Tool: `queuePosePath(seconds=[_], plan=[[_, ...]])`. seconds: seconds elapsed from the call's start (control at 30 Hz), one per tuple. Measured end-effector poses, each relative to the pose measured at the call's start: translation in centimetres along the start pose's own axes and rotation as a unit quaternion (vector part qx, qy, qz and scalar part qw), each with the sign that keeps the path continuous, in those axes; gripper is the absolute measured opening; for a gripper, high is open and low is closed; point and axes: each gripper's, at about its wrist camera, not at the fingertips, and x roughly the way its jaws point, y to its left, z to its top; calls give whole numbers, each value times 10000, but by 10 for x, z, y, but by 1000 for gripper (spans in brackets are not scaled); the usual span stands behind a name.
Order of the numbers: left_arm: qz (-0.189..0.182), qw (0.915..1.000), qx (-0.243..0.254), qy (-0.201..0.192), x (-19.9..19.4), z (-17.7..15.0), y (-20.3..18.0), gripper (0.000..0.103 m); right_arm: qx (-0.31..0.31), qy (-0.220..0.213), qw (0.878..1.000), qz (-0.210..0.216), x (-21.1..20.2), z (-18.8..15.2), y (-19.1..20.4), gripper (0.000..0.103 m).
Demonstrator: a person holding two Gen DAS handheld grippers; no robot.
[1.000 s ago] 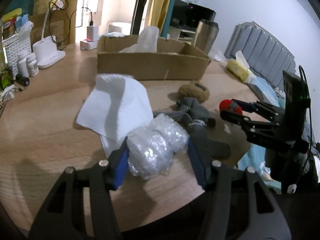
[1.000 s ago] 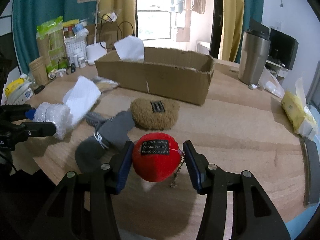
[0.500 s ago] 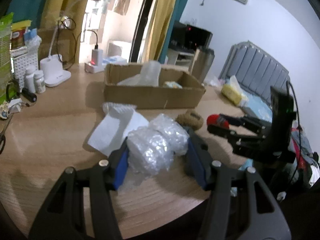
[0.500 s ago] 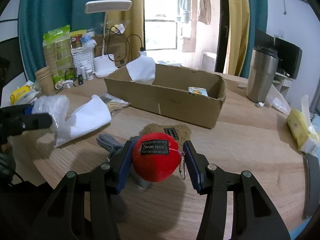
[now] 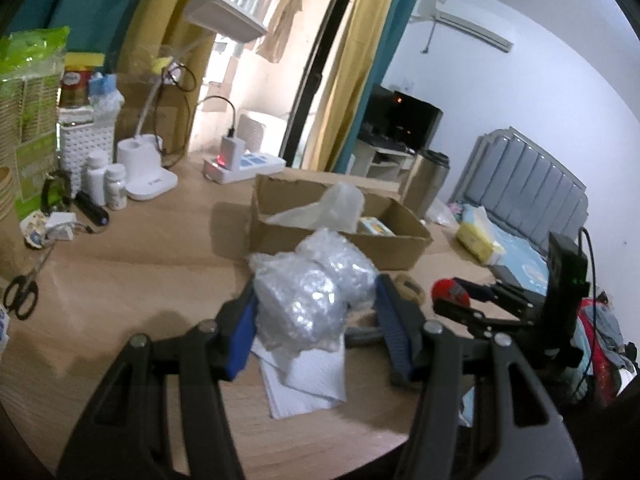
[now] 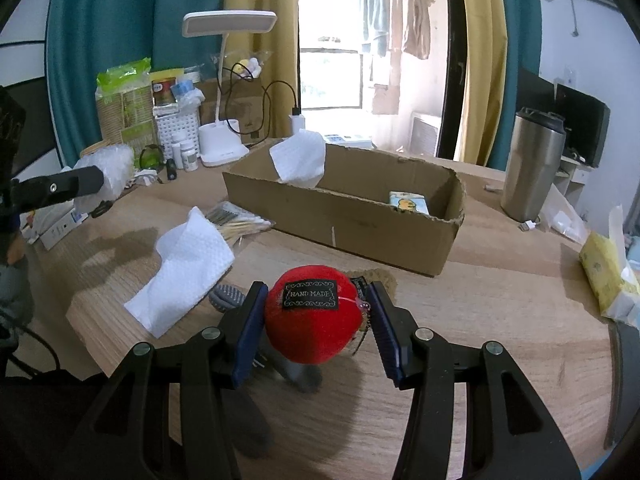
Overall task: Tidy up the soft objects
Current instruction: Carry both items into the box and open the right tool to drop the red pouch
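My left gripper (image 5: 316, 320) is shut on a wad of clear bubble wrap (image 5: 312, 292) and holds it well above the wooden table (image 5: 120, 280). My right gripper (image 6: 316, 320) is shut on a red plush ball (image 6: 312, 324) with a "HAND MADE" label, also raised above the table. The open cardboard box (image 6: 352, 204) stands beyond both, holding a white tissue (image 6: 300, 156) and a small packet (image 6: 408, 204). On the table below lie a white paper towel (image 6: 184, 268), a grey sock (image 6: 228, 296) and a brown fuzzy pad (image 6: 384, 280).
A desk lamp (image 6: 224, 80), pill bottles (image 5: 106, 184), a power strip (image 5: 244, 168) and scissors (image 5: 20, 296) crowd the far left. A steel tumbler (image 6: 532, 164) and a yellow tissue pack (image 6: 608, 268) stand right. Cotton swabs (image 6: 240, 220) lie by the box.
Both grippers have risen from the table with their loads, the bubble wrap and the red ball. The views now look down into the box from higher up.
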Motion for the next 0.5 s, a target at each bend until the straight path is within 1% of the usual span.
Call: queuePosePath(seconds=[0.17, 0.37, 0.5], plan=[[186, 9998, 76, -35, 6, 7, 7, 57, -17, -84, 10000, 45, 0, 7, -1, 54], [200, 9996, 99, -200, 16, 18, 11, 57, -256, -389, 9987, 194, 2, 35, 7, 54], [187, 9993, 115, -315, 21, 28, 12, 57, -451, -530, 9971, 300, 12, 55, 16, 54]])
